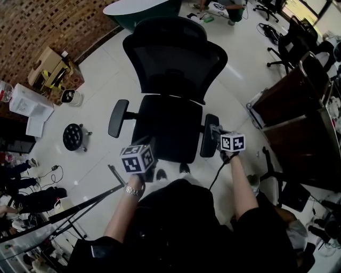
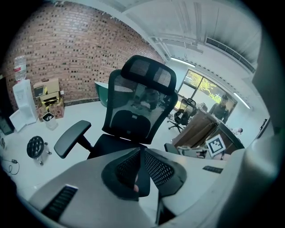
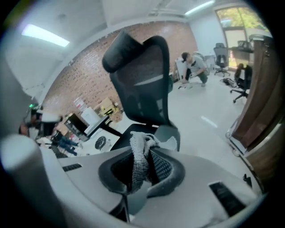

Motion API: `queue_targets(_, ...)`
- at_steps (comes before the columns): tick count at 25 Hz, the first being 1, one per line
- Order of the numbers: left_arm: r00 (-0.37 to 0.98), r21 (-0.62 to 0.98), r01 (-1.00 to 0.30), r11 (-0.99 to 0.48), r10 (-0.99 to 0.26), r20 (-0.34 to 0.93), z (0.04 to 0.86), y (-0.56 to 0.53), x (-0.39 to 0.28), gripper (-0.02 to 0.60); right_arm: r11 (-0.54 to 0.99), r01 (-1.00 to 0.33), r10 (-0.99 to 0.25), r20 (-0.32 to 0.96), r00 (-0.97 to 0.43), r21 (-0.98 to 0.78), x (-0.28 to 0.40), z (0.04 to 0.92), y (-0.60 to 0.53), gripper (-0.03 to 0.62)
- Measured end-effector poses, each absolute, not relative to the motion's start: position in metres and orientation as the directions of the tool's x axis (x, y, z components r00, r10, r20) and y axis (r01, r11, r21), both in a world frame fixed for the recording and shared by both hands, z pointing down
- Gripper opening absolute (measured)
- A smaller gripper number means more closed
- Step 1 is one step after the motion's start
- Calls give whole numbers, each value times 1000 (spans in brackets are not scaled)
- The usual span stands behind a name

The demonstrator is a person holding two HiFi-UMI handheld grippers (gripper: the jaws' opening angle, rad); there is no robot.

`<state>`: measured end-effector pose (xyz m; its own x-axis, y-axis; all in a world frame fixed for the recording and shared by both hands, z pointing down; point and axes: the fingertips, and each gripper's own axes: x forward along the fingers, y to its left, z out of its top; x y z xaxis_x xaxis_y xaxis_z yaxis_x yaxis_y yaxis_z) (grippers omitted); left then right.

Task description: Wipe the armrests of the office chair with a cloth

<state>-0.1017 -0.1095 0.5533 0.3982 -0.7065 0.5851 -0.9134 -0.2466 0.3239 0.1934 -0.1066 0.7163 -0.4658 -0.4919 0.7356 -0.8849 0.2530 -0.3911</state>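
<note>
The black office chair [image 1: 171, 90] stands straight ahead of me, its seat between my two grippers. Its left armrest [image 1: 118, 117] [image 2: 71, 138] is bare. My left gripper [image 1: 149, 148] [image 2: 141, 153] hovers over the seat's front left corner, shut with nothing in it. At the near end of the right armrest [image 1: 209, 136] [image 3: 168, 133] is my right gripper [image 1: 214, 130] [image 3: 142, 165], shut on a grey knitted cloth [image 3: 140, 156]. The bunched cloth [image 1: 216, 128] sticks out past the jaw tips, just over the armrest pad.
A dark wooden desk [image 1: 292, 109] with a metal rail stands close on the right. A round black wheeled stool [image 1: 73, 136] and cardboard boxes [image 1: 51, 67] are on the left floor. Other office chairs [image 1: 292, 43] and a crouching person [image 1: 232, 8] are at the back.
</note>
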Motion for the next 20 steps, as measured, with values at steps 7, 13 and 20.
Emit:
queue_targets(7,376,319,-922,-220,-706,600,558,-97,-109,37,259,-952,-424,866,-264,-163,236,770,-187,51)
queue_targets(13,363,324,-925,-200,-719,593,557,-101,-121,37,233,-960,-512,820,-257,-156,234,772,-166,52)
queue_targets(20,426,337,-902,-271,-692,582,555,-109,-102,37,131,-962,-506,818,-273,-240,225,772,-110,52)
